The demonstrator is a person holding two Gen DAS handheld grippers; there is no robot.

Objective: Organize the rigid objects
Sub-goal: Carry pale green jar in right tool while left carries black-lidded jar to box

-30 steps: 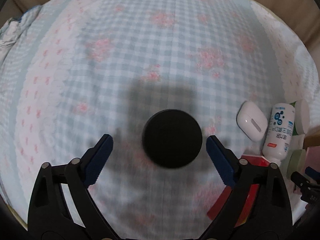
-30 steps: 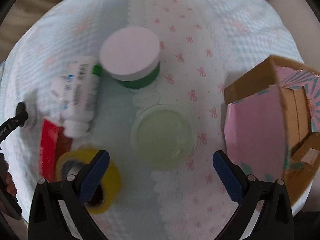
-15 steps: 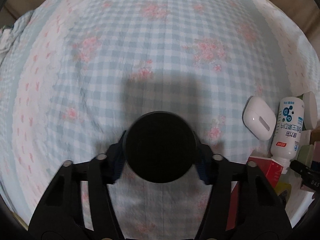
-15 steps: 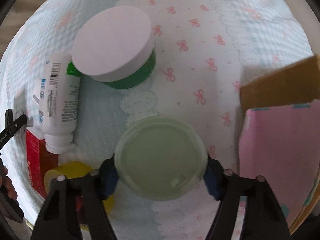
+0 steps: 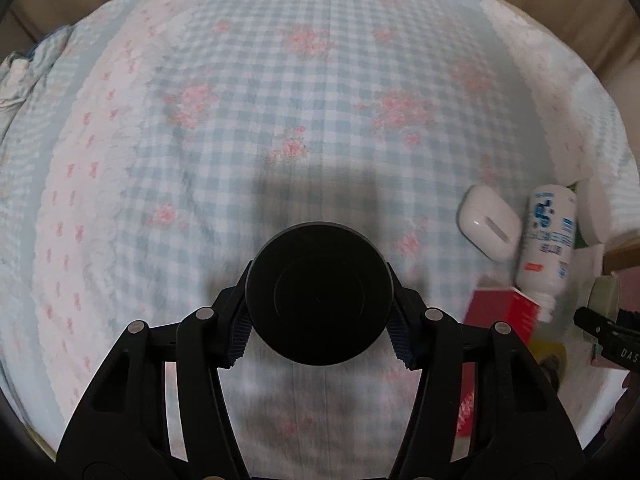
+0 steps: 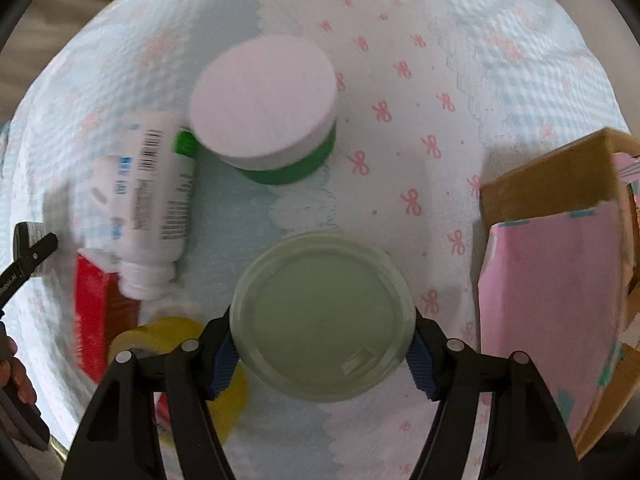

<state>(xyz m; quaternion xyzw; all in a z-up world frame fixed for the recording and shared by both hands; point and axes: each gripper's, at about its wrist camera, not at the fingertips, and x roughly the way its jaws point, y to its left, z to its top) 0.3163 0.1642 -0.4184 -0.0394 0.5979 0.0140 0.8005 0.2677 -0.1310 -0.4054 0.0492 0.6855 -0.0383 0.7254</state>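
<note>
- The left gripper (image 5: 319,316) points steeply down at the bed and pinches a round black puck (image 5: 319,294), one blue pad against each side of its rim.
- The right gripper (image 6: 323,354) points straight down and clamps a pale green round lid (image 6: 322,316), its pads pressed on opposite edges, above the quilt.
- Under both lies a quilt (image 5: 240,100), blue-and-white check with pink flowers, turning to white with pink bows toward the right-hand side.
- Just beside the right gripper's left finger sits a yellow tape roll (image 6: 176,338), partly hidden by the finger.
- Next to the roll a red box (image 6: 96,312) lies flat, with the neck of a white bottle (image 6: 154,208) resting at its end.
- The bottle lies on its side, barcode up, its base close to a green jar with a white lid (image 6: 266,110), which stands upright farther off.
- Seen from the left gripper, a white earbud case (image 5: 489,226) rests on the check cloth just beside the bottle.
- To the right stands an open cardboard box (image 6: 560,264) with pink faces, well apart from the jar.
</note>
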